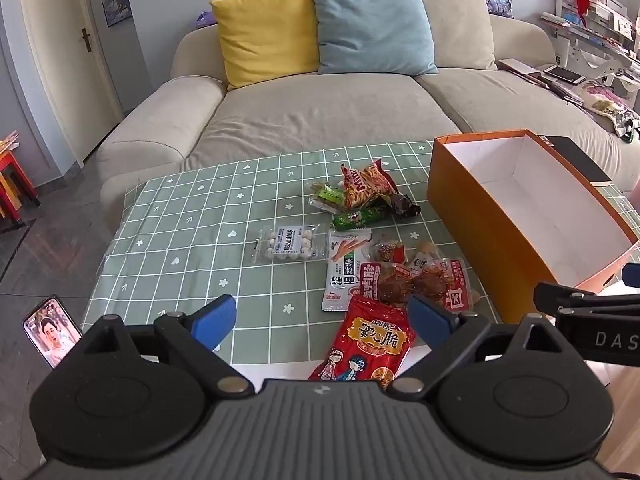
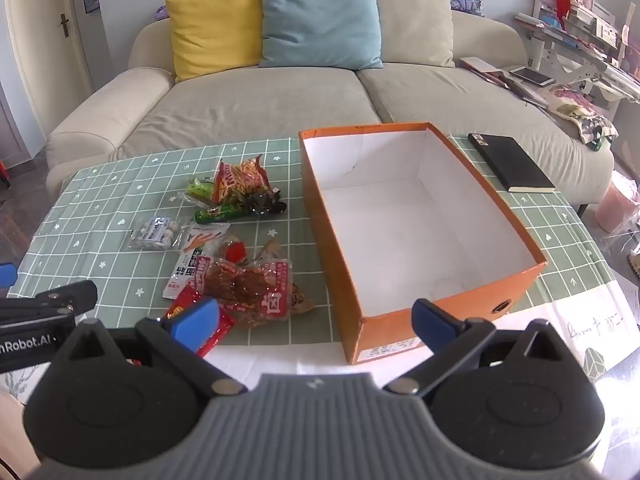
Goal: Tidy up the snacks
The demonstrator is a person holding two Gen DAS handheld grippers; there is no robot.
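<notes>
**Orange box bare, snacks loose on the cloth**

The orange box (image 2: 420,216) stands open on the green checked tablecloth (image 2: 100,248), its white inside holding nothing. The snack packets (image 2: 240,276) lie scattered just left of it, all outside. A red packet (image 1: 368,344) lies nearest. The left gripper (image 1: 320,320) and right gripper (image 2: 316,320) both hover with jaws spread wide, gripping nothing

Snack packets (image 2: 224,248) lie on the table (image 2: 100,248), left of the box (image 2: 400,216).
</notes>
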